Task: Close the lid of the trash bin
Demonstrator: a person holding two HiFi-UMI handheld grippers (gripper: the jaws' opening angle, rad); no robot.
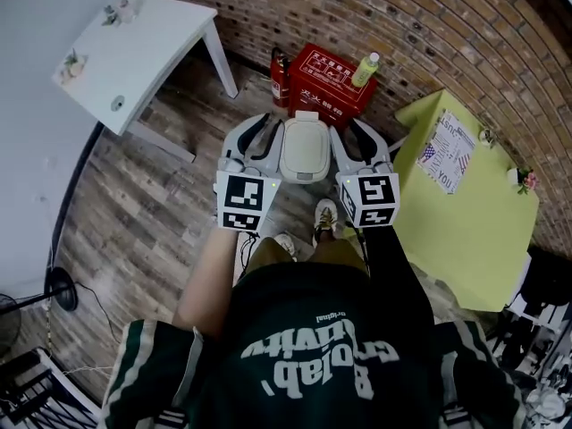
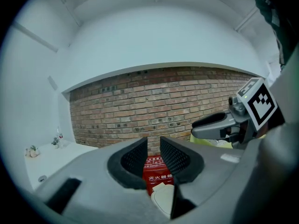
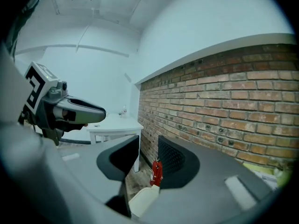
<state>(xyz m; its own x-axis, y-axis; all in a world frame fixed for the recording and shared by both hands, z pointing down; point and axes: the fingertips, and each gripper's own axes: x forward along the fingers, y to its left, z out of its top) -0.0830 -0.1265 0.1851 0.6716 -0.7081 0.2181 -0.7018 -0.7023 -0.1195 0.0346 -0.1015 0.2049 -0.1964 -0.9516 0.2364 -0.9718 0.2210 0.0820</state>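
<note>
The white trash bin (image 1: 304,150) stands on the wood floor just ahead of the person's feet; from above its pale lid looks flat over the bin. My left gripper (image 1: 266,123) hovers at the bin's left side and my right gripper (image 1: 350,129) at its right side, neither touching it. In the left gripper view the left gripper (image 2: 154,146) stands open by a narrow gap, with a piece of the bin (image 2: 163,197) low between the jaws. The right gripper (image 3: 148,148) is likewise narrowly open and empty, with the bin (image 3: 142,200) below it.
Behind the bin, against the brick wall, sit a red box (image 1: 326,79), a fire extinguisher (image 1: 279,77) and a green bottle (image 1: 365,68). A white table (image 1: 134,56) stands at the left, a yellow-green table (image 1: 465,213) at the right. The person's shoes (image 1: 324,217) are near the bin.
</note>
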